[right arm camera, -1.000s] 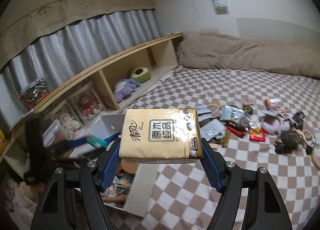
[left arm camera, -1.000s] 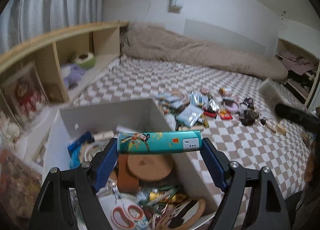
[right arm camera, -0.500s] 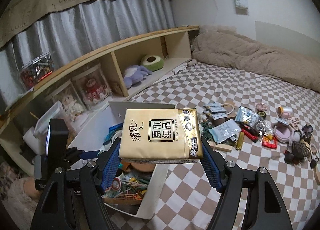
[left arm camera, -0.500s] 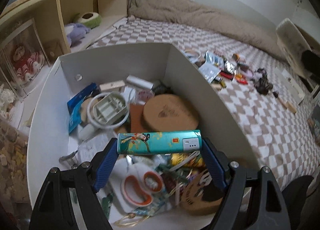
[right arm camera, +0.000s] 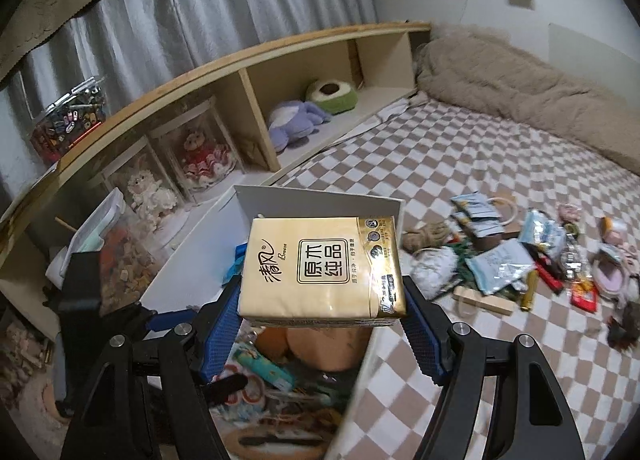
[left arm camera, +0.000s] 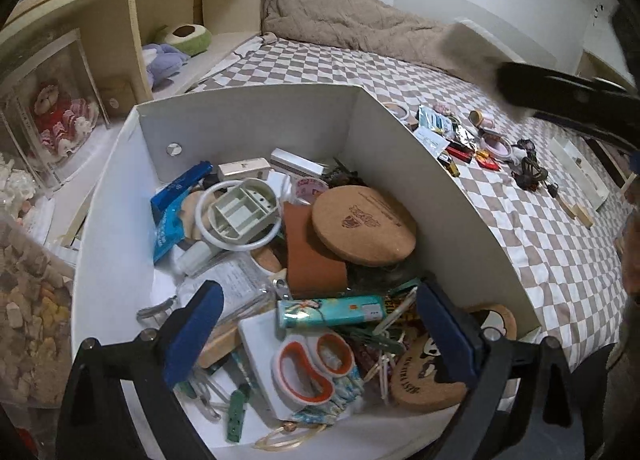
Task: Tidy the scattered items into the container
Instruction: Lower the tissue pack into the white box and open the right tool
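Note:
The white box (left arm camera: pixel 404 140) stands on the checked bed, full of small items. My left gripper (left arm camera: pixel 316 324) is open just above its near end. A teal patterned case (left arm camera: pixel 332 312) lies loose among the items between the fingers. My right gripper (right arm camera: pixel 324 324) is shut on a gold tissue pack (right arm camera: pixel 320 264) and holds it above the white box (right arm camera: pixel 320 200). The left gripper (right arm camera: pixel 168 320) shows below it in the right wrist view. The right gripper's blurred dark body (left arm camera: pixel 560 96) shows at the upper right in the left wrist view.
Scattered packets and trinkets (right arm camera: pixel 520 260) lie on the checked bedspread (right arm camera: pixel 460 164) right of the box. A wooden shelf (right arm camera: pixel 248 72) with plush toys runs along the left. A rumpled beige blanket (left arm camera: pixel 352 24) lies at the far end. A wooden block (right arm camera: pixel 484 300) lies near the box.
My left gripper opened and the teal case dropped into the box. My right gripper moved with the tissue pack closer over the box.

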A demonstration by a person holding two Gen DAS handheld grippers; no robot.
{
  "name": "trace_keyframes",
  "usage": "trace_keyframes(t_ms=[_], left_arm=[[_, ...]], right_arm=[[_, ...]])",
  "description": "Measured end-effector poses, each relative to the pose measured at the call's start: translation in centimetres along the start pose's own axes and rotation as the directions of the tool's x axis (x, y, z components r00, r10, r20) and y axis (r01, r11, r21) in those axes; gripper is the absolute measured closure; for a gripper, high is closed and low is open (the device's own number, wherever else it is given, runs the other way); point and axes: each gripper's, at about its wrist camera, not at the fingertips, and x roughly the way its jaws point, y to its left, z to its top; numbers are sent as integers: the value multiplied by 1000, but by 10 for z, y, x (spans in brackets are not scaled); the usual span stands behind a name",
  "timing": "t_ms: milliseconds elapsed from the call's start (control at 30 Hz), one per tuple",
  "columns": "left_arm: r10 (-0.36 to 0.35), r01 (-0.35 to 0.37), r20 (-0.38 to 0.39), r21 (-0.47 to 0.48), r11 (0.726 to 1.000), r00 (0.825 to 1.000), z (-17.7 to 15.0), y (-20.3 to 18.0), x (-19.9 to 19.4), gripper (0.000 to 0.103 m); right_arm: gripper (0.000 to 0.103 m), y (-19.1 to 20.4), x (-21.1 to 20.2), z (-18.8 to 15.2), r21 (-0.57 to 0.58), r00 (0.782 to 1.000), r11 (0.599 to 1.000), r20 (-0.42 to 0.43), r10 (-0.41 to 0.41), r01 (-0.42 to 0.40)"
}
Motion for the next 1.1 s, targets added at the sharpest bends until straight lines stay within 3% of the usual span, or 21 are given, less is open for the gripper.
trace_keyframes(t_ms=[367,667,833,867,933,1100], left_arm=[[35,-38,72,37,999,997,9,20,-15,5],[21,-27,109,57,998,994,13,34,-23,5],[27,-30,95,30,999,995,15,44,-10,5],[27,-30,90,25,999,996,16,45,-8,5],[16,-18,92,20,1000,996,16,47,-8,5],[26,-27,110,1,1000,994,17,48,-10,0]], right_arm=[[28,-5,96,29,121,972,991,-218,84,-59],[28,-21,173,43,130,919,991,-395,9,46],[25,-19,181,47,55,917,990,-387,-97,128],[12,-19,179,47,41,922,989,-370,-117,142],[1,-20,174,49,42,938,992,-333,-99,119],[0,-20,161,53,42,947,993,-308,-95,113]])
